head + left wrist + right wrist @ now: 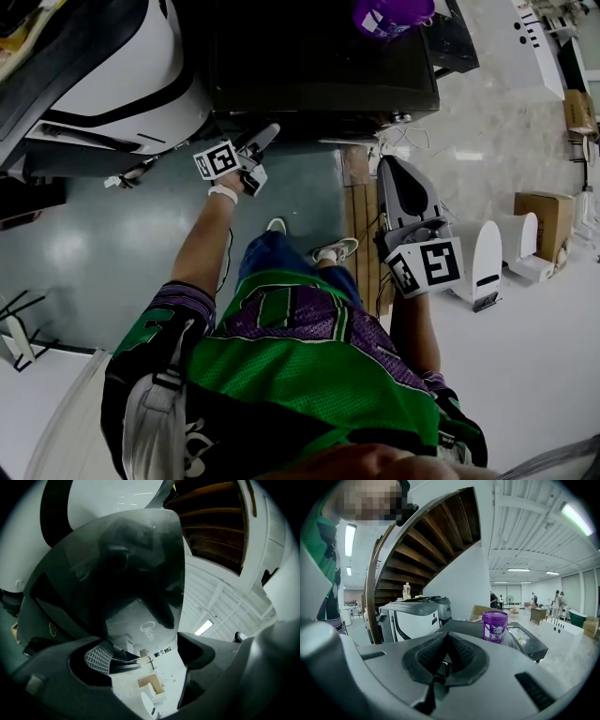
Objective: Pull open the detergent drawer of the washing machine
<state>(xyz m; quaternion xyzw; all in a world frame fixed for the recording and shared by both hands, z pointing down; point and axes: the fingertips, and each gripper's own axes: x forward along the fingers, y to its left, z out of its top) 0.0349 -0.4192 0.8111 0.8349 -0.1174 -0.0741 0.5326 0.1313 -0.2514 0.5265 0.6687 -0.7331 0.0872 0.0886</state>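
Washing machine point(309, 66) | left gripper point(145, 656) jaws apart | right gripper point(447, 639) jaws together

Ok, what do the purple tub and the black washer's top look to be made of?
Purple tub: probably plastic, smooth and slightly glossy; moulded rim, printed label. Black washer's top: smooth dark panel, painted metal or plastic, I can't tell which; its lid section shows pale reflections, so possibly glass.

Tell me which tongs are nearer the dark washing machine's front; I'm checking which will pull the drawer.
Left. The left tongs sit close at the washing machine front; the right tongs are held back from it, toward its right end.
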